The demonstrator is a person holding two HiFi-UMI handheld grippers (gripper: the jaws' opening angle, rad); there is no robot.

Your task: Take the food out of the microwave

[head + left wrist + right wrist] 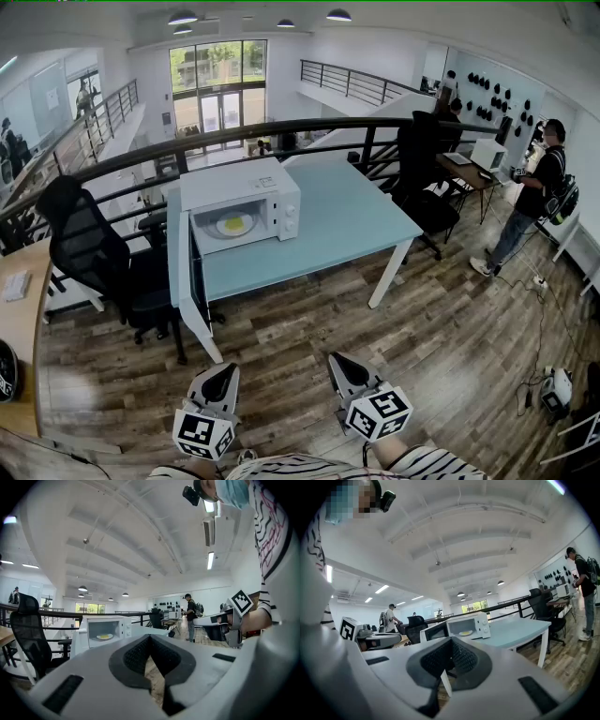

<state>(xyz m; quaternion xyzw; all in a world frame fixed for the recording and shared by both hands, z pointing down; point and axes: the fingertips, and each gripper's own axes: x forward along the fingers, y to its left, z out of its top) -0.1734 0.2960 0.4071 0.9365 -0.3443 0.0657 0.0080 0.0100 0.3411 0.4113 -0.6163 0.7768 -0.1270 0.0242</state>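
Note:
A white microwave stands on the left part of a light blue table, its door swung wide open toward me. Inside lies a plate of yellow food, also visible as the plate in the left gripper view and the plate in the right gripper view. My left gripper and right gripper hover low over the wooden floor, well short of the table. Both are shut with nothing between the jaws. The right gripper shows in the left gripper view, the left gripper in the right one.
A black office chair stands left of the table beside a wooden desk. A black railing runs behind the table. Another chair and a desk sit at the back right, where a person stands. Cables lie on the floor at right.

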